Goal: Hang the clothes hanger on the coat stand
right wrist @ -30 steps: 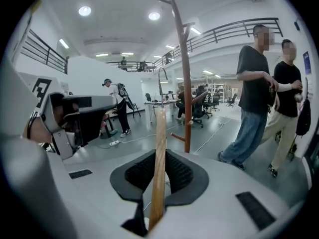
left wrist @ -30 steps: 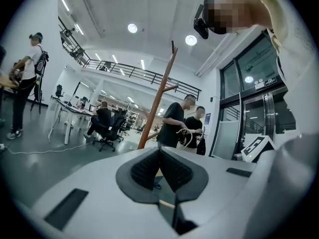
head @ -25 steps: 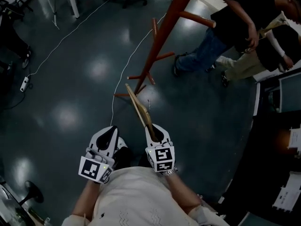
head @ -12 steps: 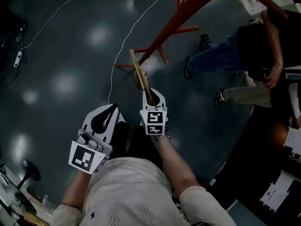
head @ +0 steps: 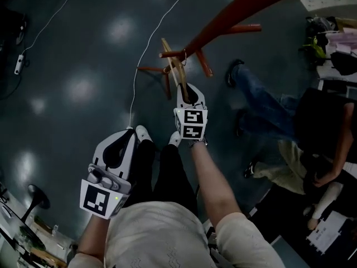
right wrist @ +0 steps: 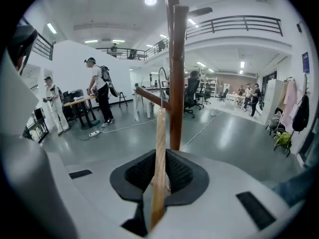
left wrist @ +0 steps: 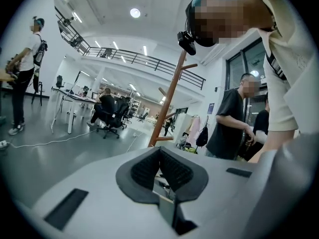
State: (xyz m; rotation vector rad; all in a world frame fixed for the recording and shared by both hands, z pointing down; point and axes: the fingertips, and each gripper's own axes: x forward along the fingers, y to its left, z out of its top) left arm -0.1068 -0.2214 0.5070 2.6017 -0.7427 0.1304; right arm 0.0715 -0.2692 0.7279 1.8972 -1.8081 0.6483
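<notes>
**Wooden hanger clamped in the right tool, close to the stand**

The right tool is clenched on the hanger. In the right gripper view its ribbed black pads press on both flat faces of the wooden bar. The bar stands edge-on and nearly upright out of the jaws. The left tool hangs low and nearer the person, jaws together with nothing between them.

The hanger is pale, smooth, varnished-looking wood, a thin flat strip, with what seems a slim metal hook at its far end. It is probably light and stiff, so it should not sag, but the polished faces could slip or swivel between the pads. A hold low on one arm, as here, gives long leverage, so small wrist turns will likely swing the hook widely. A hold nearer the middle would steady it.

Just beyond the hanger rises the coat stand, a round reddish-brown pole with short round pegs. One peg juts left right by the hanger's upper end; whether they touch I cannot tell. The hook is not yet seen resting on any peg.

Below is a dark glossy floor with a thin white cable trailing across it.
</notes>
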